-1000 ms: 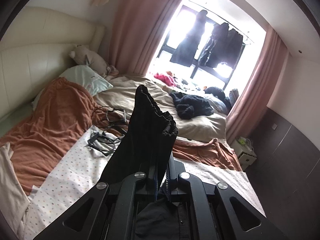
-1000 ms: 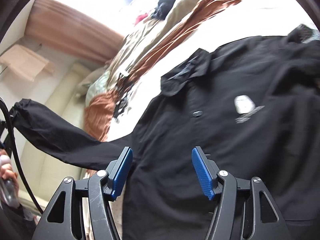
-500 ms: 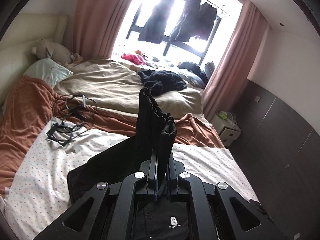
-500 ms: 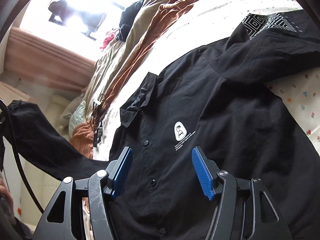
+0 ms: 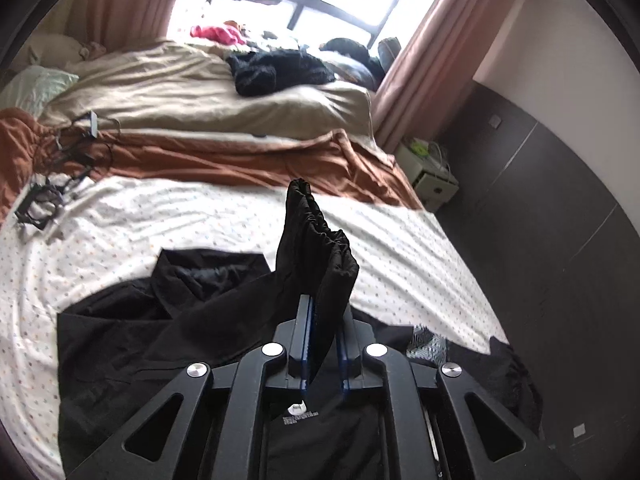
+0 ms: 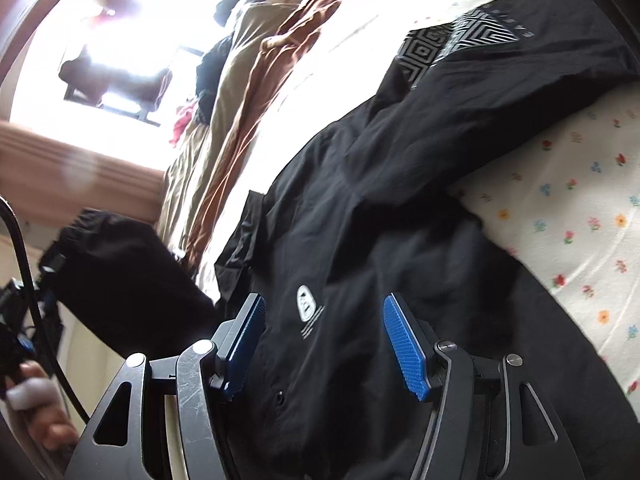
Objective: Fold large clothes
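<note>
A large black jacket (image 5: 132, 332) lies spread on the flowered bedsheet (image 5: 160, 220); it also fills the right wrist view (image 6: 360, 220), with a small white chest logo (image 6: 306, 300) and a patterned sleeve patch (image 6: 452, 44). My left gripper (image 5: 323, 316) is shut on the jacket's sleeve cuff (image 5: 316, 236), which sticks up above the fingers over the jacket body. My right gripper (image 6: 324, 340) is open and empty, hovering close over the jacket's chest. The held sleeve (image 6: 120, 276) shows at the left of the right wrist view.
A brown blanket (image 5: 224, 160) and beige duvet (image 5: 200, 92) lie beyond the sheet, with dark clothes (image 5: 280, 70) on the duvet. Cables and black frames (image 5: 44, 200) lie at the left. A white nightstand (image 5: 432, 176) stands by the bed; dark floor (image 5: 560, 264) is at right.
My left gripper has carried the sleeve cuff over and down toward the jacket body. My right gripper has moved closer over the jacket's chest and stayed open.
</note>
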### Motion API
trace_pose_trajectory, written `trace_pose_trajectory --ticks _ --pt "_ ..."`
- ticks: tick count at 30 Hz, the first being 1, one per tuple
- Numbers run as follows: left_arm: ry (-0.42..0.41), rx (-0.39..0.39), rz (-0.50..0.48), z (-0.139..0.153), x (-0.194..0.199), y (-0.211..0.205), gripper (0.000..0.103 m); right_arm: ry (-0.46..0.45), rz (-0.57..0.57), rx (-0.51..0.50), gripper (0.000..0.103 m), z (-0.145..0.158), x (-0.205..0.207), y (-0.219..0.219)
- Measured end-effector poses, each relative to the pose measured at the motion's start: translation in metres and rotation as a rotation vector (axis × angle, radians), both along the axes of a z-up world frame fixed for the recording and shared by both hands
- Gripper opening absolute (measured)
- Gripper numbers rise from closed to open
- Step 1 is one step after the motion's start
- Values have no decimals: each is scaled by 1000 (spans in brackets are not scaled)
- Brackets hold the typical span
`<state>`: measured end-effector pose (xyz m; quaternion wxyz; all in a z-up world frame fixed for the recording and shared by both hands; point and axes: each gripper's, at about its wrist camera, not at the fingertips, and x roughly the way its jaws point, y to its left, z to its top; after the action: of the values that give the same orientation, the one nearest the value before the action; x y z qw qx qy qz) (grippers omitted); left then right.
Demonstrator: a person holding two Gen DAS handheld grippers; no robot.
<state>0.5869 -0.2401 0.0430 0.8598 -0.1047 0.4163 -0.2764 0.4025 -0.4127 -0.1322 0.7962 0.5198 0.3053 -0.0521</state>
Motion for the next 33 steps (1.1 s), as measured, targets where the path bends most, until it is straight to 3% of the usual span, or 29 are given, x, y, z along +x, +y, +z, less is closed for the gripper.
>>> trace_pose_trajectory --ticks 2,4,6,13,17,20,23,25,27,31,33 --pt "66 -17 -61 -21 -1 -14 45 7 -21 7 62 -2 -2 -6" --pt "94 -29 -99 -37 -10 -23 76 11 -47 28 62 -6 -6 -11" --pt "87 -25 -110 -48 -21 -25 81 10 -64 51 62 -9 -9 -14" --pt "91 -37 -26 -72 -54 1 81 -10 -126 44 62 -6 -21 -23" --pt "68 -43 48 -80 -74 21 81 -30 -92 56 62 -11 -13 -20" --pt "98 -66 154 -87 -83 41 81 -48 -57 64 61 -13 -1 -15" --pt "135 -152 285 -96 -92 67 81 -60 -27 44 58 -12 8 -6" --pt "128 -141 320 -101 -95 77 81 -65 -2 23 57 -11 14 0" --pt "123 -113 336 -107 -93 84 81 -66 12 1 53 -10 20 3" --pt "141 -141 358 -119 -88 110 81 -29 19 -48 48 -14 32 12" --pt "149 -136 370 -126 -86 122 81 -23 45 -42 38 -20 40 16"
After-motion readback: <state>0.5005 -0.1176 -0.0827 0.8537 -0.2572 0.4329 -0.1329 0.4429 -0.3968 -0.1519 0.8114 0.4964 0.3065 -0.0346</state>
